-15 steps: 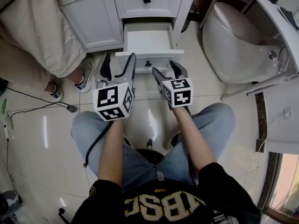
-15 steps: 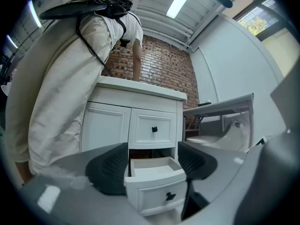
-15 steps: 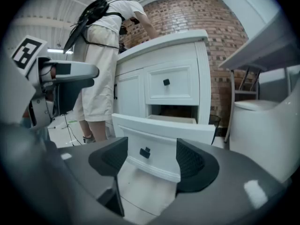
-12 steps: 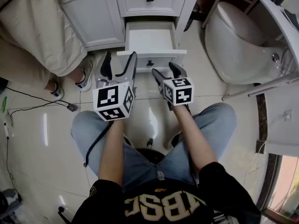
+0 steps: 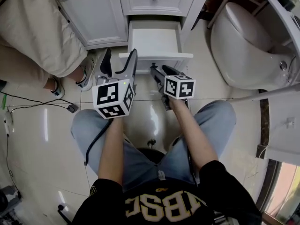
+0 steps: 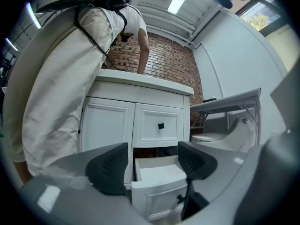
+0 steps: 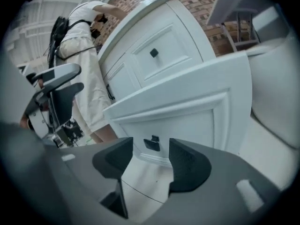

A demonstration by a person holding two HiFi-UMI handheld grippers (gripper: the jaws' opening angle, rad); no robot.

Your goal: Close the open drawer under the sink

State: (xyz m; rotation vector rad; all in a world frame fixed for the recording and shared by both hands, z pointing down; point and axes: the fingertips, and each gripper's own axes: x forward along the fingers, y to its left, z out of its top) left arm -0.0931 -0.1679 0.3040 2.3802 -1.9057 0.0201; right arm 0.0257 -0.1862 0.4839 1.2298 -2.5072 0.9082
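The white drawer (image 5: 154, 37) under the sink stands pulled out, its front panel (image 5: 155, 56) facing me. In the right gripper view a small black knob (image 7: 151, 143) shows low on that front (image 7: 187, 109). My right gripper (image 5: 158, 71) is open and sits close to the panel, tilted down; the knob shows in the gap just beyond its fingertips (image 7: 150, 154), untouched. My left gripper (image 5: 119, 61) is open and empty, level, left of the drawer. Between its jaws (image 6: 150, 165) I see the open drawer (image 6: 157, 172) and the shut upper drawer with its knob (image 6: 161, 125).
A person in beige stands at the cabinet on the left, one shoe (image 5: 86, 76) beside my left gripper. A white toilet (image 5: 243, 46) fills the right. Shut cabinet doors (image 5: 93, 13) lie left of the drawer. A cable (image 5: 37, 107) runs across the tiled floor.
My right gripper has moved forward and lower, up to the drawer front. The left gripper has stayed about where it was.
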